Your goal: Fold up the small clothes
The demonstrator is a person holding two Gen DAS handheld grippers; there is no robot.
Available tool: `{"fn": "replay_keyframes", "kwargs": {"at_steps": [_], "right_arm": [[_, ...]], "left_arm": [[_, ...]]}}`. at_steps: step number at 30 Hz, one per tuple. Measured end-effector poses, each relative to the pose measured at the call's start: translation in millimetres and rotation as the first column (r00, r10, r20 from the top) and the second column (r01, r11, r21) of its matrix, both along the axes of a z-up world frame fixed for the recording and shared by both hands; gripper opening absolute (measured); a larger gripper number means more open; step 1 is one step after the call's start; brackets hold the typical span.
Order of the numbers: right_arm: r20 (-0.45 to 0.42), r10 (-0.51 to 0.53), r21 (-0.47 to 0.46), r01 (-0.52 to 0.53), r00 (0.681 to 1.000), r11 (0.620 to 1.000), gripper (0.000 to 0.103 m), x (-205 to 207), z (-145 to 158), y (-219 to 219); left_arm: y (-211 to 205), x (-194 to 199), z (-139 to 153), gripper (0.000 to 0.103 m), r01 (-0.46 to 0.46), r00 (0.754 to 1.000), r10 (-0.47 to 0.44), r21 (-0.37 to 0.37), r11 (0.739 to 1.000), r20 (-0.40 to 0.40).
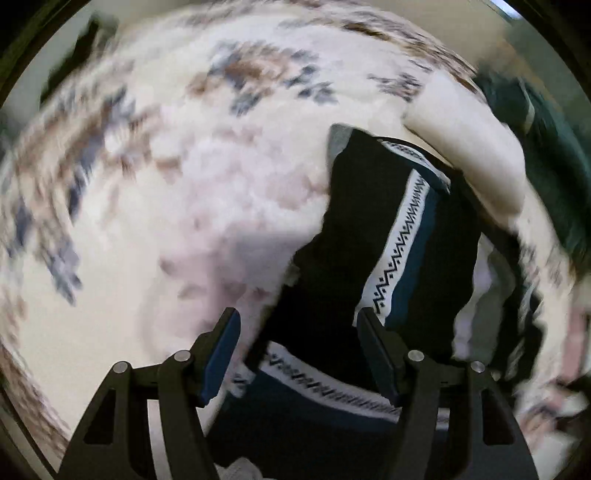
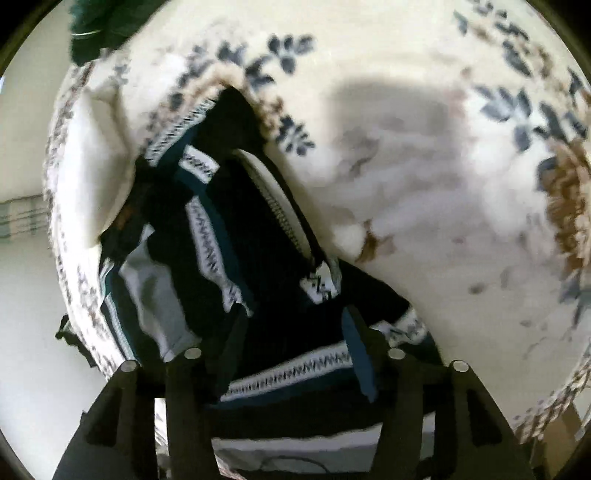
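A small black garment (image 1: 373, 229) with white zigzag bands and teal stripes lies bunched on a cream floral tablecloth (image 1: 155, 206). It also shows in the right wrist view (image 2: 266, 258). My left gripper (image 1: 297, 332) is open and hovers over the garment's near edge, with cloth between and below its fingers. My right gripper (image 2: 295, 332) is open as well, its fingers standing either side of a black fold with a zigzag band. Neither gripper pinches the cloth. Both views are motion-blurred.
A cream cloth (image 1: 476, 158) lies folded beside the garment, also in the right wrist view (image 2: 96, 170). A dark green cloth (image 1: 554, 177) lies at the table's far side, also in the right wrist view (image 2: 99, 26). The round table's edge (image 2: 66, 280) drops off to the left.
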State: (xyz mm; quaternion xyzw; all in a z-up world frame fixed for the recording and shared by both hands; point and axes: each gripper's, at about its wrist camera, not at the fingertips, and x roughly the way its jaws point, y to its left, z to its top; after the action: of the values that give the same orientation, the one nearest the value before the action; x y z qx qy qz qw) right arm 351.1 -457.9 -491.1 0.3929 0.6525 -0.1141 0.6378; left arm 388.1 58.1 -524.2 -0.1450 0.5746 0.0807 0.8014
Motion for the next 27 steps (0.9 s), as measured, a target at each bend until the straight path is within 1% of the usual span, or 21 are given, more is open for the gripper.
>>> {"fn": "replay_keyframes", "kwargs": {"at_steps": [1, 2, 3, 4, 6, 8, 11, 13, 15, 16, 17, 18, 20, 21, 22, 23, 25, 26, 27], "right_arm": [[0.011, 0.001, -0.014, -0.001, 1.0, 1.0, 0.062, -3.4, 12.8, -3.2], [0.011, 0.008, -0.025, -0.008, 1.0, 1.0, 0.065, -4.3, 19.8, -7.0], [0.016, 0.019, -0.035, -0.018, 1.0, 0.999, 0.066, -0.9, 28.3, -13.4], [0.027, 0.027, -0.043, -0.026, 0.999, 0.999, 0.066, 1.7, 34.1, -21.0], [0.058, 0.065, -0.055, -0.062, 0.996, 0.997, 0.066, 22.2, 37.9, -35.4], [0.084, 0.105, -0.044, -0.101, 0.991, 0.994, 0.066, 54.4, 25.7, -44.1], [0.088, 0.147, -0.023, -0.146, 0.985, 0.989, 0.066, 102.4, -12.1, -59.8], [0.1, 0.164, 0.01, -0.166, 0.981, 0.986, 0.066, 131.7, -42.4, -69.2], [0.132, 0.171, 0.093, -0.184, 0.976, 0.978, 0.065, 155.4, -70.8, -74.2], [0.154, 0.18, 0.153, -0.203, 0.971, 0.967, 0.061, 166.1, -84.9, -74.3], [0.173, 0.19, 0.192, -0.223, 0.966, 0.956, 0.035, 172.7, -93.8, -73.3], [0.197, 0.232, 0.206, -0.272, 0.953, 0.94, 0.011, 178.2, -99.4, -68.7], [0.223, 0.318, 0.109, -0.348, 0.921, 0.931, 0.008, 179.5, -91.4, -61.4], [0.235, 0.358, 0.05, -0.379, 0.904, 0.924, 0.008, 178.2, -81.1, -61.9], [0.25, 0.364, 0.008, -0.378, 0.897, 0.926, 0.007, 177.4, -72.6, -68.8], [0.258, 0.344, -0.015, -0.352, 0.903, 0.936, 0.007, 177.7, -66.8, -83.4], [0.25, 0.315, -0.036, -0.316, 0.916, 0.948, 0.007, 182.7, -69.9, -105.7], [0.216, 0.316, -0.033, -0.316, 0.924, 0.948, 0.007, 187.2, -81.0, -112.4], [0.189, 0.331, 0.006, -0.338, 0.925, 0.941, 0.007, 191.2, -92.2, -111.7]], "left_arm": [[-5.8, -1.8, 3.5, 0.071, 0.038, 0.999, -0.038, 0.037, 0.999, 0.016], [-10.0, -3.0, 5.1, 0.088, 0.07, 0.997, -0.072, 0.066, 0.995, 0.022], [-16.0, -2.7, 5.5, 0.098, 0.102, 0.994, -0.105, 0.097, 0.99, 0.016], [-22.1, -2.1, 4.8, 0.103, 0.127, 0.992, -0.128, 0.132, 0.983, 0.003], [-27.9, -3.1, 2.6, 0.103, 0.133, 0.991, -0.133, 0.181, 0.975, -0.012], [-32.9, -6.4, -3.0, 0.103, 0.117, 0.993, -0.111, 0.204, 0.972, -0.041], [-42.4, -19.5, -8.9, 0.103, 0.072, 0.996, -0.057, 0.248, 0.966, -0.068], [-50.9, -32.9, -12.5, 0.103, 0.043, 0.996, -0.02, 0.295, 0.955, -0.082], [-64.1, -51.4, -14.9, 0.103, 0.016, 0.995, 0.018, 0.344, 0.939, -0.097], [-69.9, -59.5, -14.7, 0.103, 0.002, 0.994, 0.037, 0.365, 0.931, -0.102], [-77.2, -70.6, -13.7, 0.103, -0.019, 0.993, 0.064, 0.389, 0.921, -0.104], [-82.8, -79.2, -12.0, 0.103, -0.037, 0.991, 0.086, 0.405, 0.914, -0.102], [-94.3, -98.1, -7.8, 0.103, -0.085, 0.986, 0.138, 0.428, 0.9, -0.093], [-98.4, -105.1, -6.0, 0.103, -0.103, 0.984, 0.155, 0.428, 0.898, -0.088], [-103.5, -113.3, -4.9, 0.103, -0.124, 0.98, 0.178, 0.425, 0.897, -0.088], [-107.4, -119.0, -4.1, 0.103, -0.138, 0.976, 0.194, 0.42, 0.897, -0.094], [-115.4, -127.6, -2.5, 0.103, -0.152, 0.974, 0.204, 0.394, 0.907, -0.094], [-120.6, -131.4, -1.7, 0.103, -0.153, 0.974, 0.206, 0.398, 0.905, -0.093], [-125.8, -134.1, -1.1, 0.103, -0.149, 0.975, 0.202, 0.403, 0.903, -0.092]]}}
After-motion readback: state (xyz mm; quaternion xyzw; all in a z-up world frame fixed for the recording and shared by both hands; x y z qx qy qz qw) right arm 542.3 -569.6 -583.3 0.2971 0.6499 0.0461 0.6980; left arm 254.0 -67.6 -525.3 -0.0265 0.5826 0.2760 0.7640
